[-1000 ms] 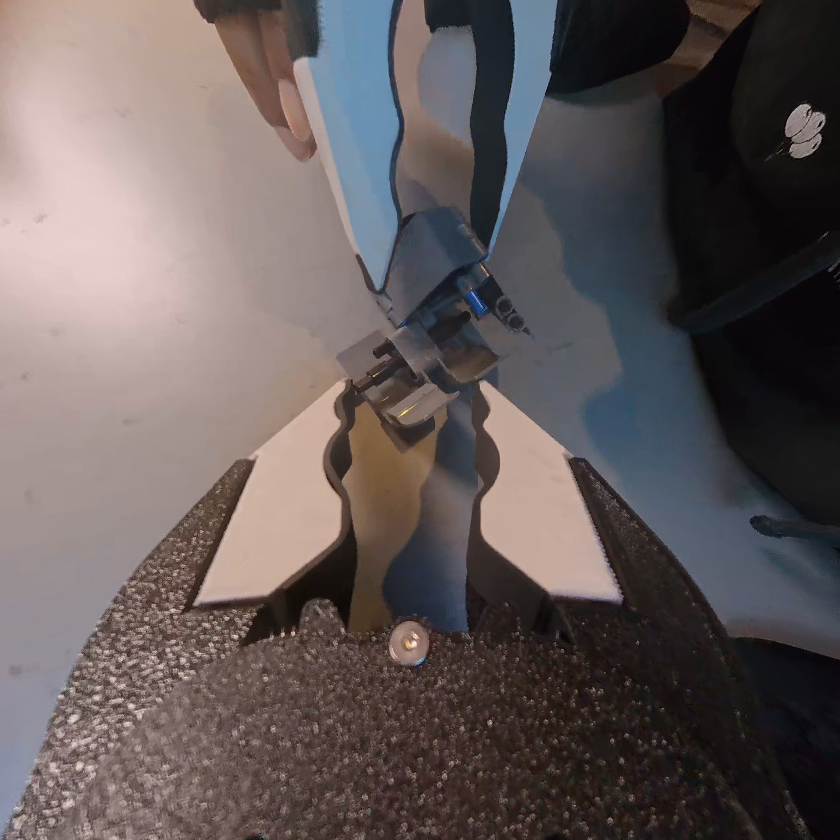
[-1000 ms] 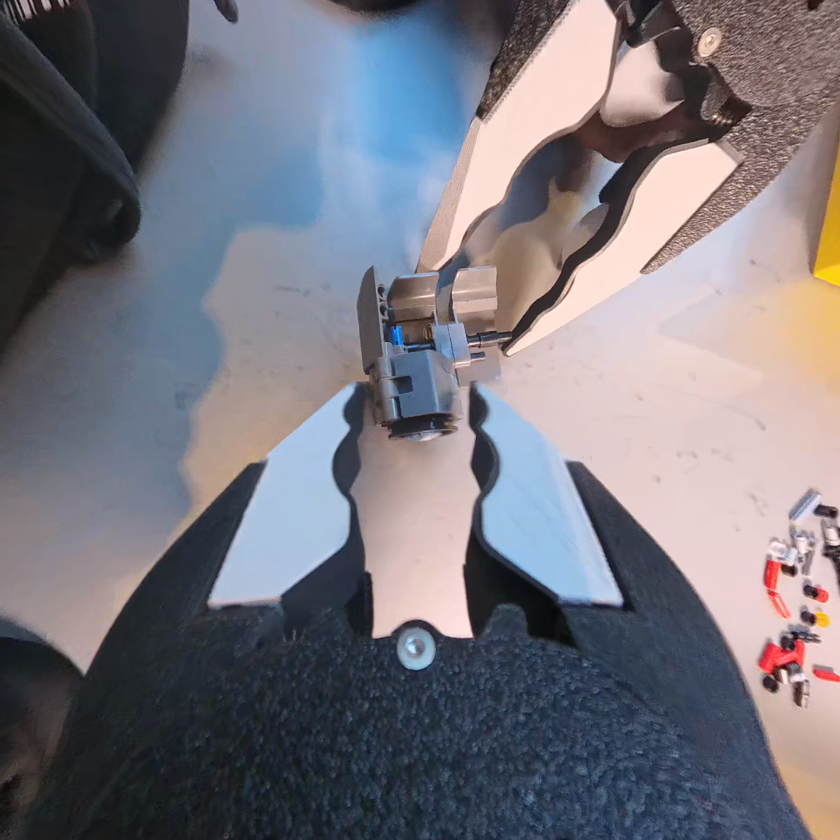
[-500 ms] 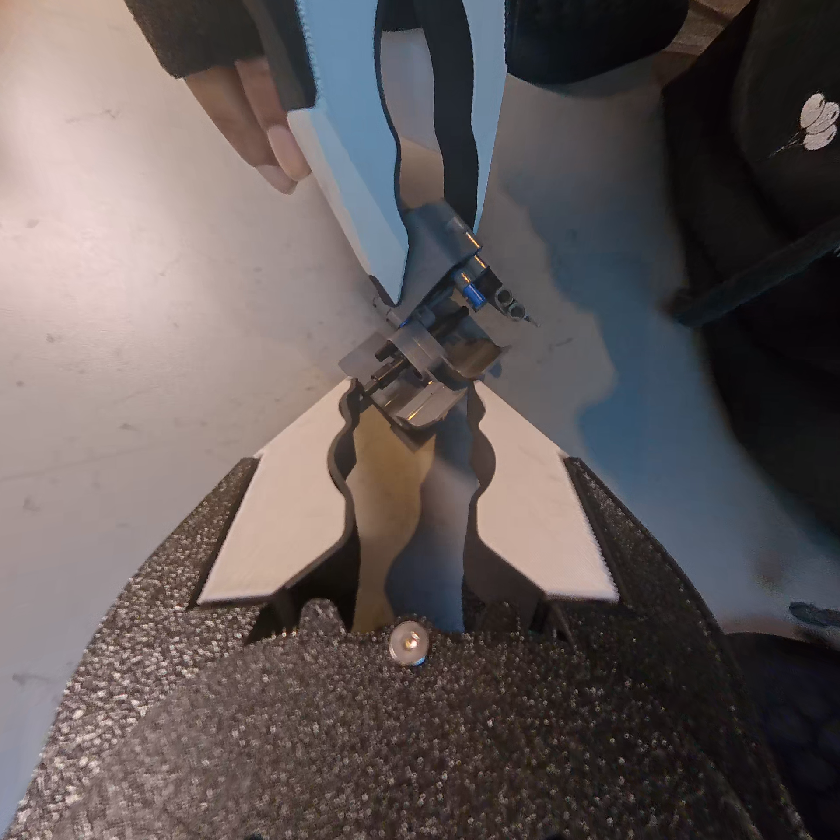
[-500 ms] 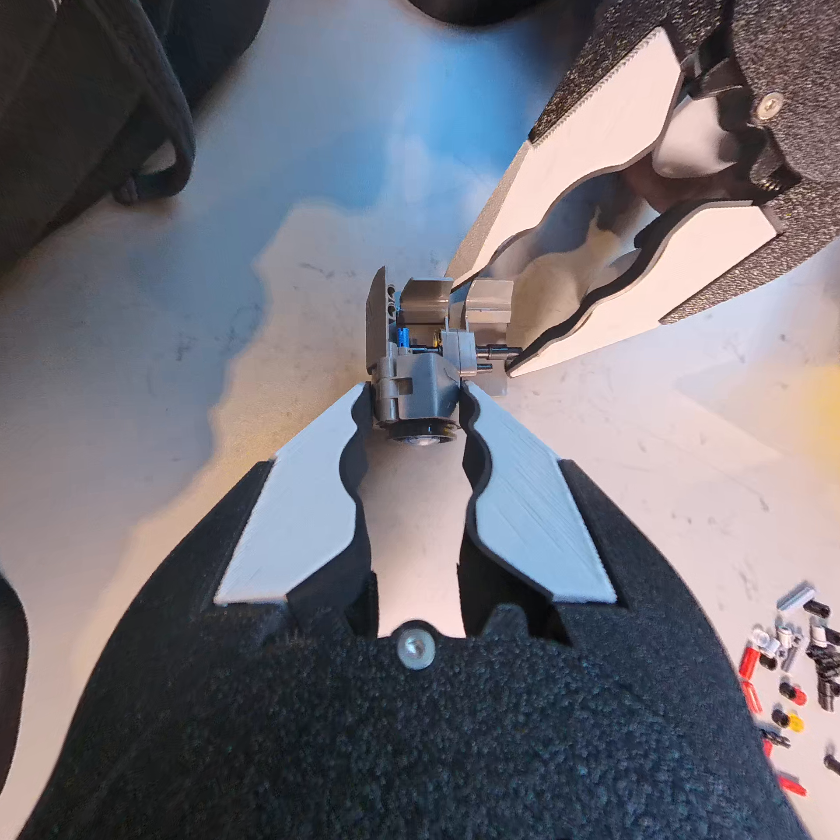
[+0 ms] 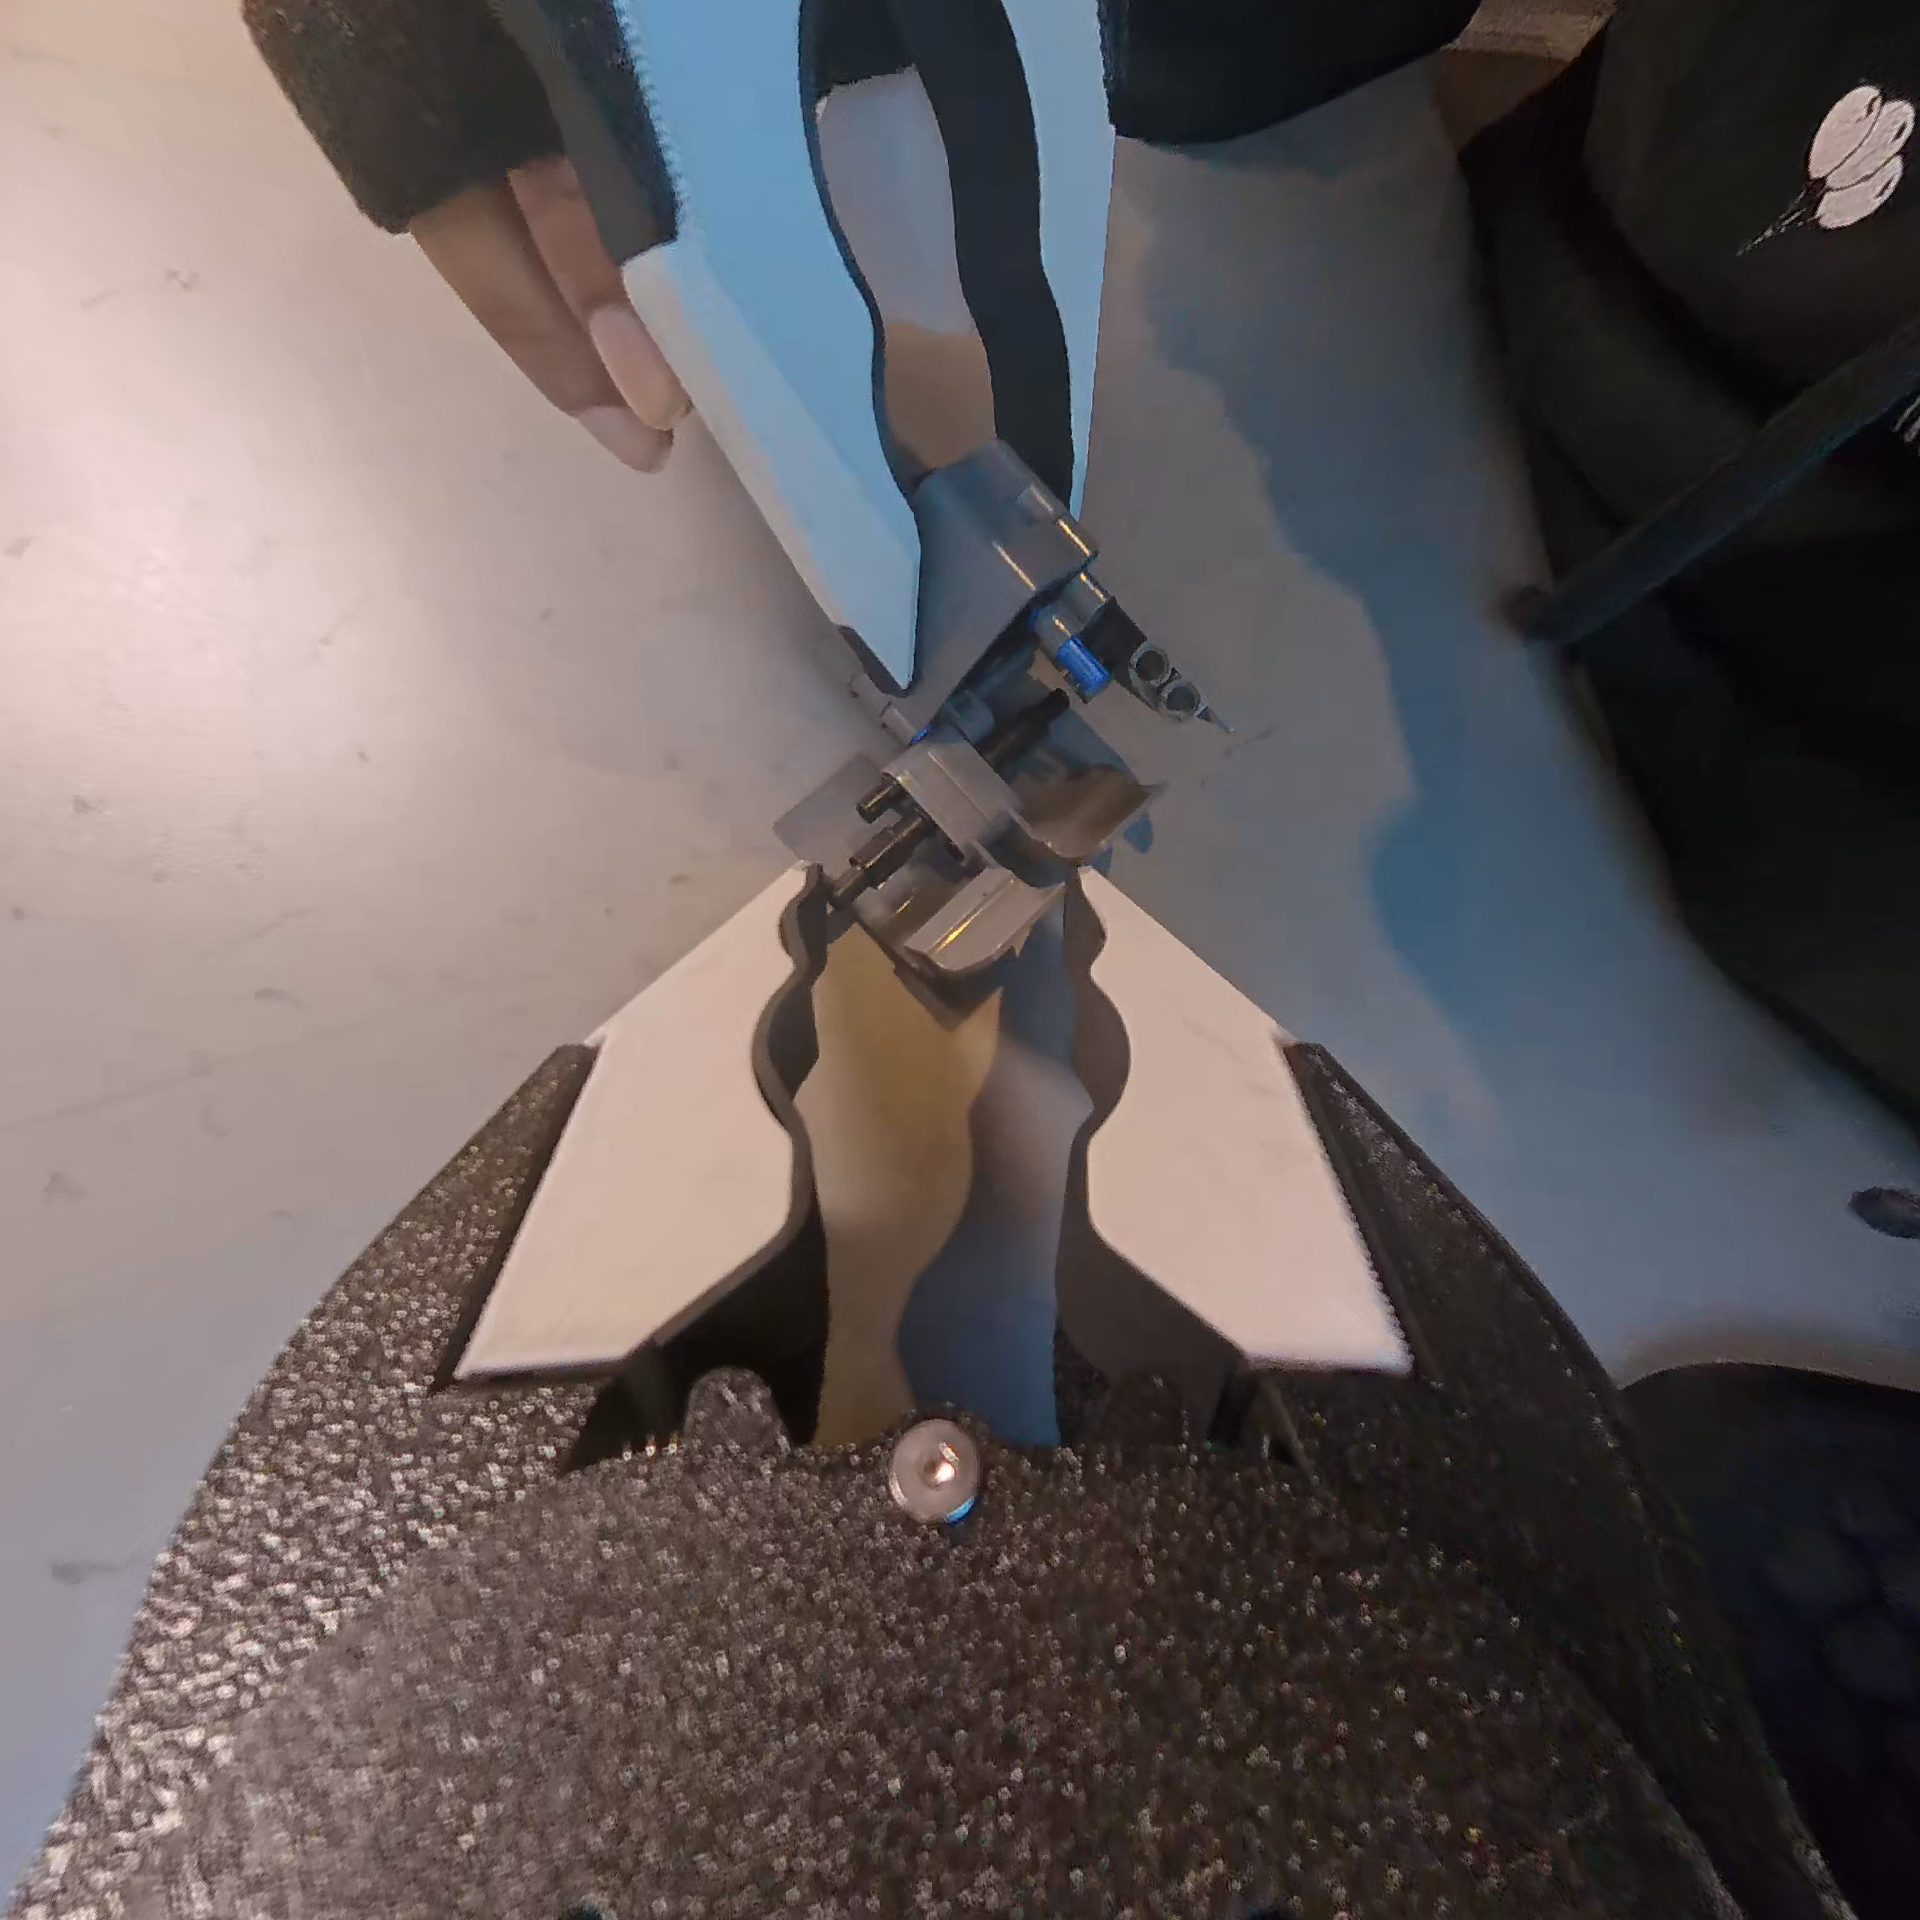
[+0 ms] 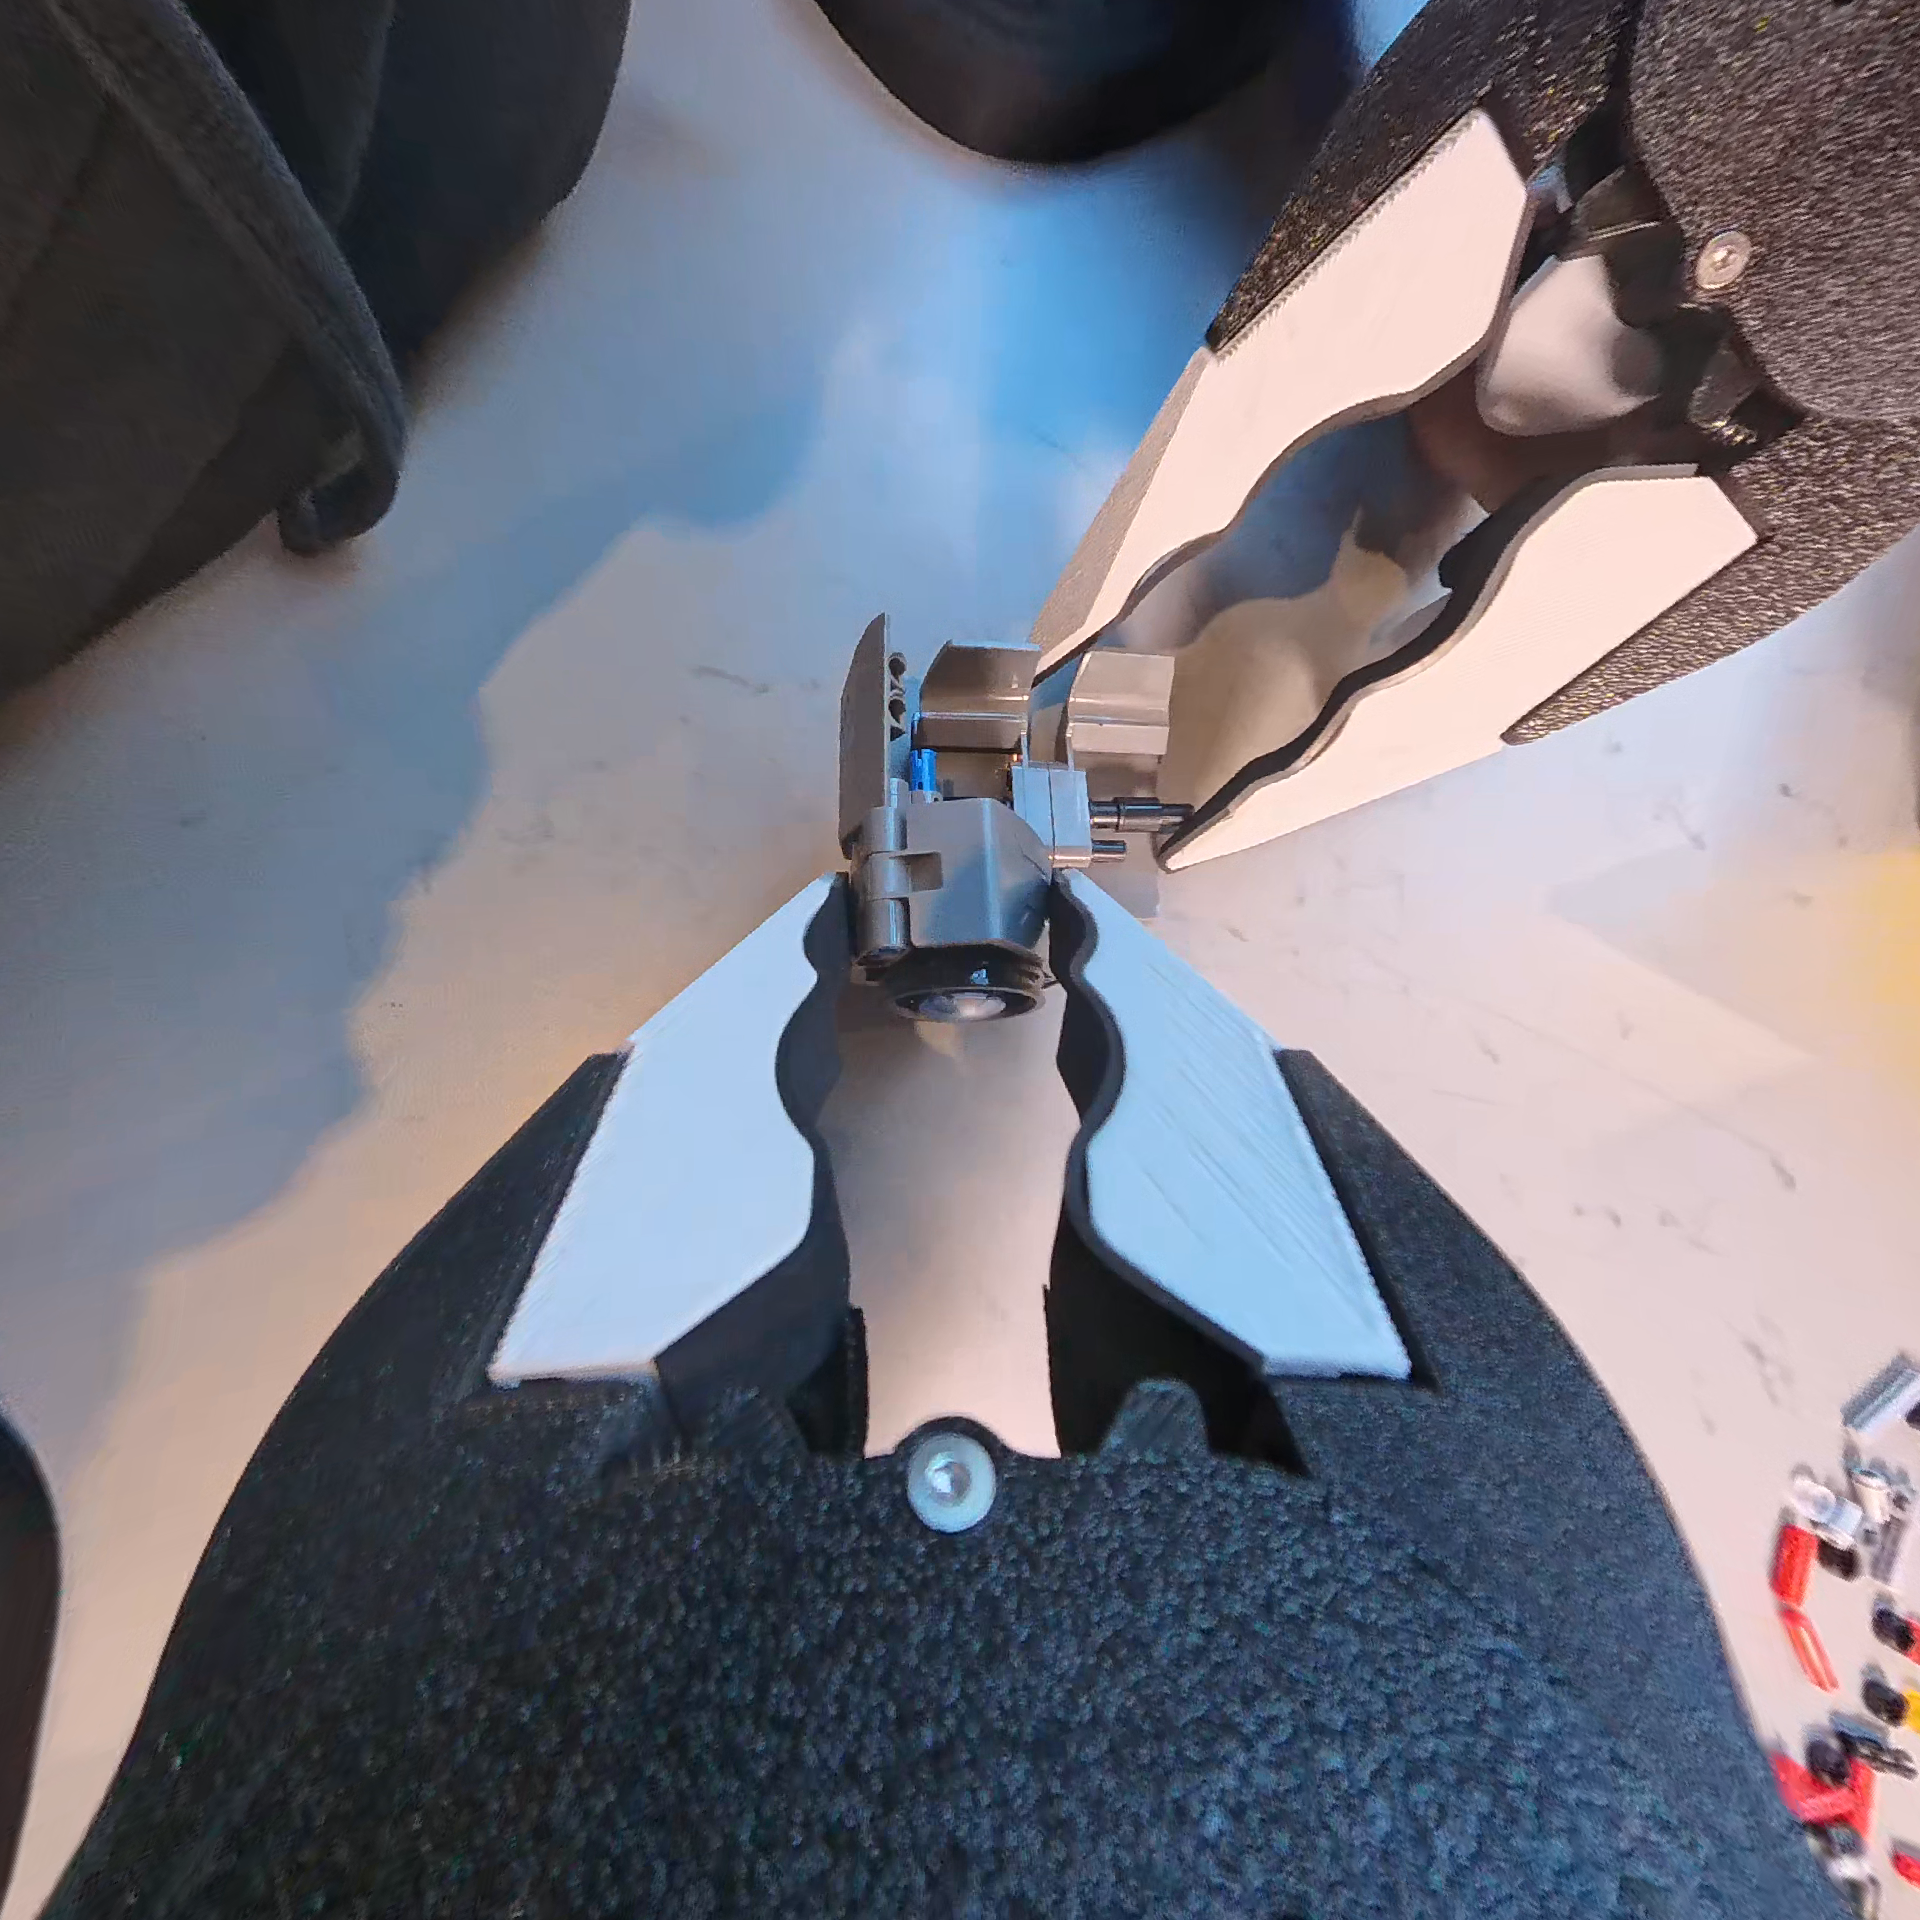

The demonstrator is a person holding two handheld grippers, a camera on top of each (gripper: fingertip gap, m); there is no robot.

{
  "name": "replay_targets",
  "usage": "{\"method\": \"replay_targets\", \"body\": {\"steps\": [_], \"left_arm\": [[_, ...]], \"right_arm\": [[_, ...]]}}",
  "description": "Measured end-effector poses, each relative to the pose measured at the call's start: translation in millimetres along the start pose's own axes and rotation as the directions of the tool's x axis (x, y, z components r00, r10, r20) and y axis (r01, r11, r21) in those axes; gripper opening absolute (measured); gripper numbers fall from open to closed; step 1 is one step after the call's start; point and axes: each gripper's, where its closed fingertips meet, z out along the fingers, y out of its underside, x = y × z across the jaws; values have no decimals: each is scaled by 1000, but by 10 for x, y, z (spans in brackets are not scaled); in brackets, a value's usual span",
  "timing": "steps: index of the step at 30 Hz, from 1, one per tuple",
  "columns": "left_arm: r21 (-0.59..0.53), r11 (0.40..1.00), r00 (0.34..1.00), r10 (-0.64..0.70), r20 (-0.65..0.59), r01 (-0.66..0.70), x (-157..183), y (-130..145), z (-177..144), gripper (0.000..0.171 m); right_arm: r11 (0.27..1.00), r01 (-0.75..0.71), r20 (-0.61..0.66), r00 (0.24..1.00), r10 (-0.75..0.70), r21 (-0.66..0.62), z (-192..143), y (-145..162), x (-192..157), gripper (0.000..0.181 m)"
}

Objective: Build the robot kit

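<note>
A small grey brick assembly (image 5: 966,800) with a blue pin and black pins hangs above the white table (image 5: 260,727), held between both grippers. My left gripper (image 5: 940,894) is shut on its light grey end. My right gripper (image 6: 945,894) is shut on its dark grey end (image 6: 966,883), which has a round black piece beneath. In the left wrist view the right gripper (image 5: 987,592) reaches in from the top. In the right wrist view the left gripper (image 6: 1107,748) reaches in from the upper right.
Several small loose red, black and grey parts (image 6: 1849,1621) lie on the table at the lower right. Black fabric (image 6: 208,312) sits at the upper left and also at the right in the left wrist view (image 5: 1714,520). A person's fingers (image 5: 592,312) show beside the right gripper. Spacing between my two grippers at the tips: around 5 cm.
Both grippers stay shut on the assembly. The right gripper has tilted and drawn back a little, so the loose parts slid toward the lower right corner of its view.
</note>
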Motion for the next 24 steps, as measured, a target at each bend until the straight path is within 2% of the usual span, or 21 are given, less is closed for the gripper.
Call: {"method": "replay_targets", "body": {"steps": [9,13,16,24], "left_arm": [[-1,1000,1000,22,-8,-22,36,7,-4,44],[6,1000,998,16,58,-16,-77,18,-44,43],[10,1000,993,-8,121,7,-214,48,-99,34],[29,1000,990,-9,138,5,-250,18,-117,28]], "right_arm": [[1000,0,-13,1000,0,15,16,-25,-29,37],[1000,-9,-37,999,9,-7,-13,28,40,38],[999,-45,-98,994,44,-12,-36,78,149,38],[996,-78,-152,985,82,33,-30,78,171,38]]}}
